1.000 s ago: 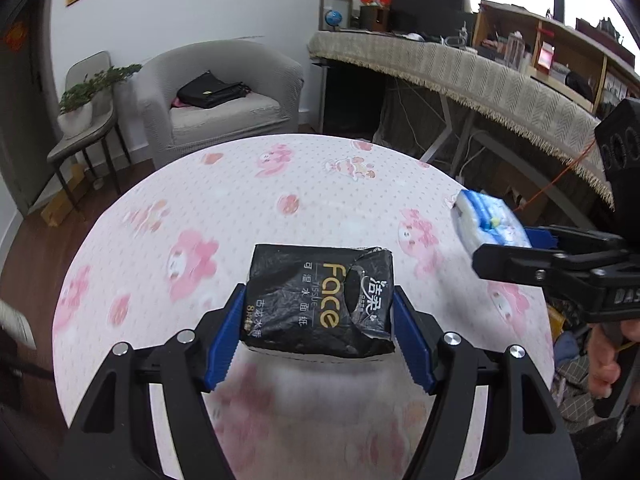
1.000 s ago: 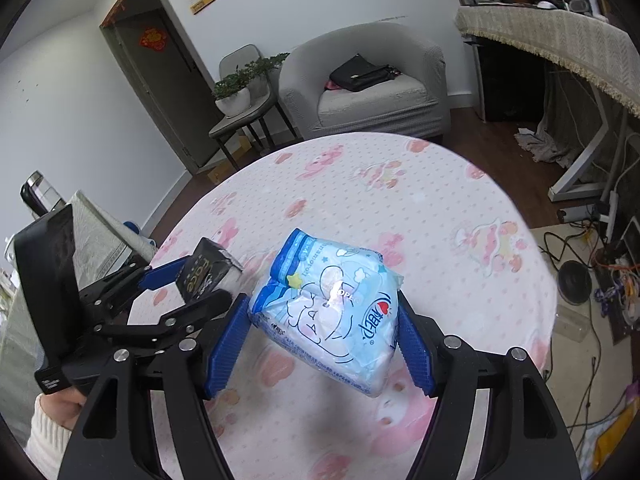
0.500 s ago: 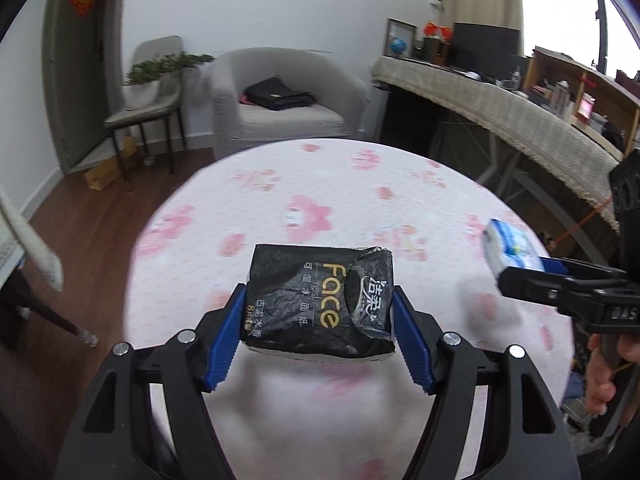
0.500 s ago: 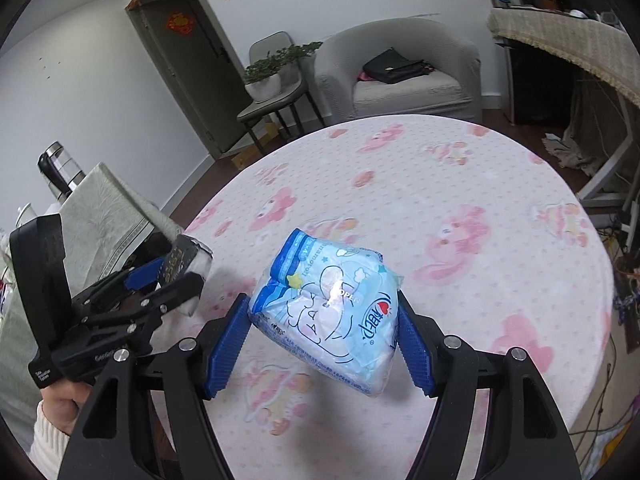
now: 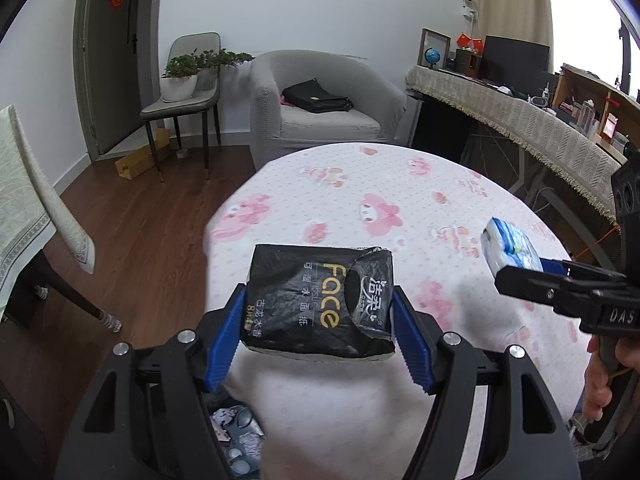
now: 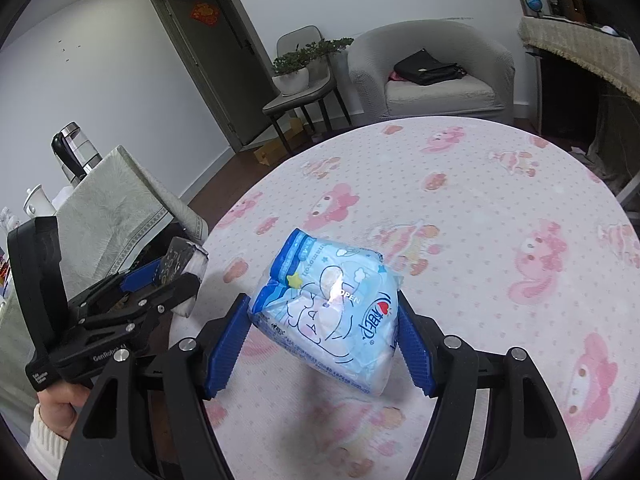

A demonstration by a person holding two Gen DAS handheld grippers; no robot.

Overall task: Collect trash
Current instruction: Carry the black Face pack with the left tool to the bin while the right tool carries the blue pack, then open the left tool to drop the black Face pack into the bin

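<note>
**Both tongs loaded over the pink table**

Here, going left to right in the left wrist view: a cloth-draped table (image 5: 24,200) hangs in at 9 o'clock, its dark leg on the wood floor. At 11 o'clock stands a chair (image 5: 184,100) bearing a potted plant (image 5: 180,76), with a cardboard box (image 5: 138,158) on the floor beneath. An armchair (image 5: 320,108) with a black bag (image 5: 318,100) on its seat sits at 12 o'clock. At centre the left gripper (image 5: 318,330) is clamped on a black tissue pack (image 5: 320,300), held above the near left edge of the round table (image 5: 400,208). Below it, at 6 o'clock, crumpled scraps in a bin (image 5: 236,432) show between the fingers. At 3 o'clock the right gripper (image 5: 520,268) shows from the side; a long fringed desk (image 5: 520,120) runs behind it.

In the right wrist view, a kettle (image 6: 74,152) stands at 9 o'clock, and the left gripper (image 6: 168,276) is at 8 o'clock, a hand (image 6: 60,404) on its grip. At centre the right gripper (image 6: 324,330) is clamped on a blue pack (image 6: 332,304), held over the table, whose top is otherwise bare.
</note>
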